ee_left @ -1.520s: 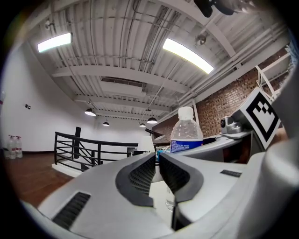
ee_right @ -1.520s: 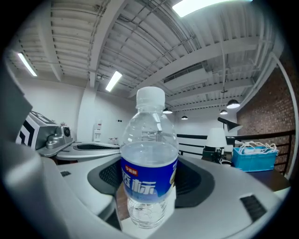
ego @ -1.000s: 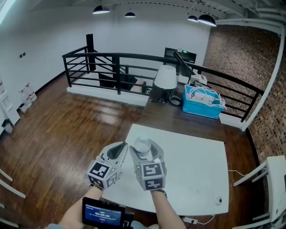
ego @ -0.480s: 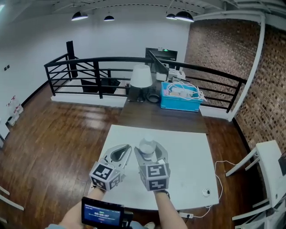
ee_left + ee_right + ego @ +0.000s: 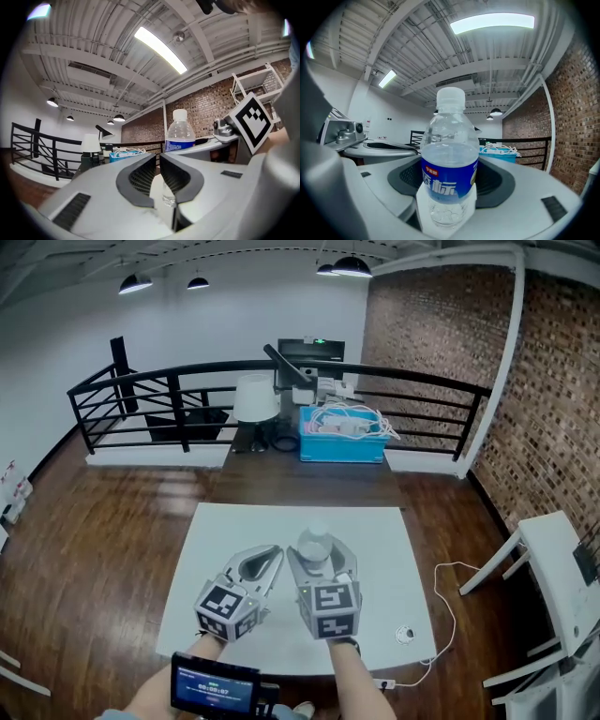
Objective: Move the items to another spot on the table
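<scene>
Right gripper view: right gripper [image 5: 450, 180] is clamping an upright clear blue-labelled plastic bottle [image 5: 450, 154]; left gripper [image 5: 158, 164] is sitting just beside it, jaws seemingly together, empty.

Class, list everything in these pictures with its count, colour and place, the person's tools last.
Clear plastic water bottle with a blue label: one, clear and blue, between the right tool's jaws.
Rectangular table: one, white, under the tools.
Plastic bin of white cables: one, blue, on the dark table behind.
Lampshade: one, white, left of the bin.
Railing: one, black, behind the dark table.
Pendant lamps: four, black, on the ceiling.
Left tool: one, grey, jaws together, empty.
Right tool: one, grey, shut on the bottle.
</scene>
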A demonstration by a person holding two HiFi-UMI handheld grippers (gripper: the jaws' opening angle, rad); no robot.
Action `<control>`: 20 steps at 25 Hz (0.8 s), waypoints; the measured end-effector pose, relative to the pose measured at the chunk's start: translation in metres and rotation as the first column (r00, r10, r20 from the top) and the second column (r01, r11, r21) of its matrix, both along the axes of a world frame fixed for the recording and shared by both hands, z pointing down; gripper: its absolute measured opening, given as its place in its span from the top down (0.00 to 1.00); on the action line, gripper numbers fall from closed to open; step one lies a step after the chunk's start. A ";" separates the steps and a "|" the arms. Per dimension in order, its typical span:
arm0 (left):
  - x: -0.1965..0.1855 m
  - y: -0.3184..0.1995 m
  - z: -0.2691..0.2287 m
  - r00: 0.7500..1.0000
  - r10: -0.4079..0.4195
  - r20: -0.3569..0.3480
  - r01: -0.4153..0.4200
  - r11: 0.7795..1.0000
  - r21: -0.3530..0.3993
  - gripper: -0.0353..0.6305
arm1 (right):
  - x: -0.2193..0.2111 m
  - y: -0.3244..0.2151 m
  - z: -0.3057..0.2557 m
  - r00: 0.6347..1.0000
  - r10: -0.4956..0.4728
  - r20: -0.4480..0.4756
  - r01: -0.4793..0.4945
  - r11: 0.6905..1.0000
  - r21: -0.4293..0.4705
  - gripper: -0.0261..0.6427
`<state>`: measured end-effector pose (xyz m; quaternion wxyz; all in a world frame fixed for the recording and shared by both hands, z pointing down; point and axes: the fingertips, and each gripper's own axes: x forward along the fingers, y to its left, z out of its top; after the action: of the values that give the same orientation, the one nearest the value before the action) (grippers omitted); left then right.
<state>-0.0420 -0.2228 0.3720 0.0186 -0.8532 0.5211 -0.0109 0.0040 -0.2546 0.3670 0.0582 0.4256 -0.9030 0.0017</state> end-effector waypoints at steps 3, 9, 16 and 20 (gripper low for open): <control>0.029 -0.008 0.002 1.000 0.025 0.003 -0.025 1.000 -0.005 0.90 | 0.029 -0.008 0.002 1.000 0.024 -0.005 -0.024 1.000 0.002 0.53; 0.089 -0.020 0.001 0.997 0.083 0.008 -0.083 0.997 -0.008 0.90 | 0.089 -0.016 0.004 0.997 0.069 -0.016 -0.069 0.998 -0.002 0.53; 0.155 -0.032 0.016 0.986 0.169 -0.012 -0.169 0.985 -0.027 0.90 | 0.158 -0.029 0.019 0.986 0.166 -0.030 -0.167 0.986 -0.011 0.53; 0.194 -0.037 0.021 0.976 0.218 -0.007 -0.218 0.975 -0.037 0.90 | 0.195 -0.034 0.025 0.976 0.217 -0.032 -0.218 0.976 -0.007 0.53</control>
<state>0.1516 -0.2597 0.3931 0.0028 -0.9054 0.4242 -0.0175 0.1990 -0.2884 0.3918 0.0739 0.5216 -0.8500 0.0062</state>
